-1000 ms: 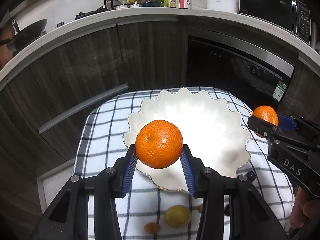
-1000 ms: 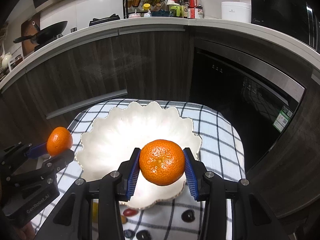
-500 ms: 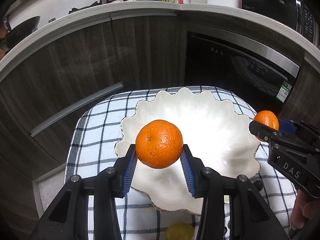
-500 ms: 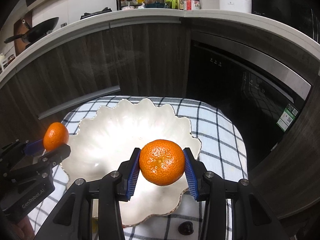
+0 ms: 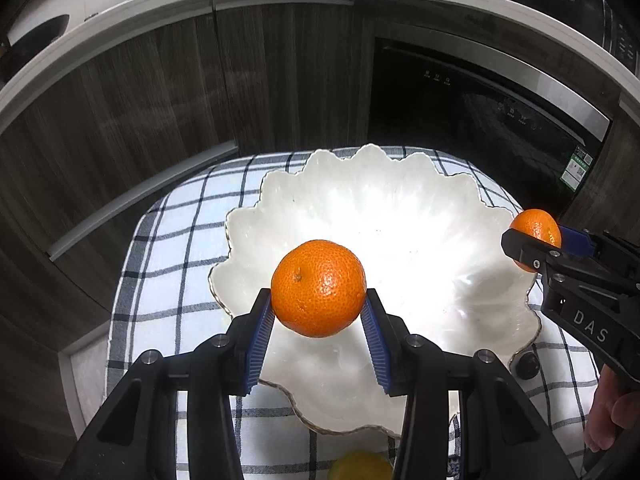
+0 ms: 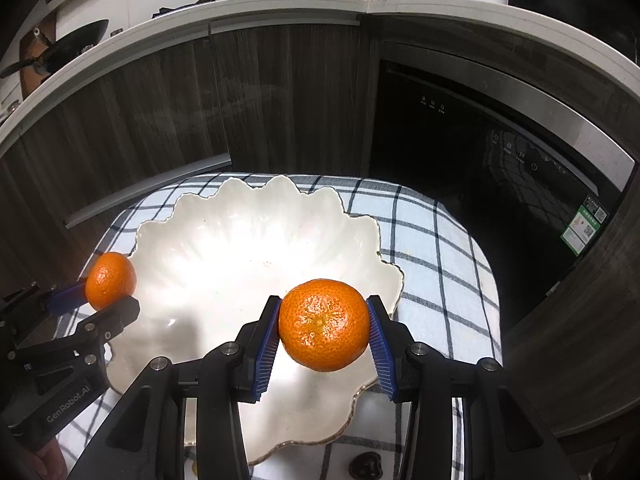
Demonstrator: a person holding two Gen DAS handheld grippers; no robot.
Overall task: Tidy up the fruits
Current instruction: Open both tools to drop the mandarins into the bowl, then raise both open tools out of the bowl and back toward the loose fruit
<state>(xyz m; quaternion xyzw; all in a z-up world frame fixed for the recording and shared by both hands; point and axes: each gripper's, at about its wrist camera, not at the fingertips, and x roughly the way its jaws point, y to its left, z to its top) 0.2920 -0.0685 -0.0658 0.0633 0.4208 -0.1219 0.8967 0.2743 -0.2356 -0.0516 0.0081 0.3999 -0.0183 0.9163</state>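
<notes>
1. The checked cloth (image 5: pixel 168 248) is the widest thing I see: white with dark blue lines, spread over the bench in front of dark wood cabinet doors.
2. On it sits the white bowl (image 5: pixel 400 184), glossy, with a scalloped, wavy rim; its inside glares under the light and holds no fruit.
3. My left tongs (image 5: pixel 319 322) have their blue ribbed pads pressed on both sides of a mandarin (image 5: pixel 319 288), partly open to its width. The fruit is round, bright orange, pebbly-skinned, with a small stem dimple, and it hangs over the bowl's near-left part.
4. My right tongs (image 6: pixel 324 336) grip a second mandarin (image 6: pixel 324 325) the same way; its star-shaped stem end faces the camera, and it hangs over the bowl's near-right rim.
5. Each view catches the other tongs with its mandarin at the bowl's edge.
6. A yellow fruit (image 5: pixel 360 466) lies on the cloth just in front of the bowl, mostly hidden.
7. A small dark fruit (image 5: pixel 527 364) rests beside the bowl's right rim.
</notes>
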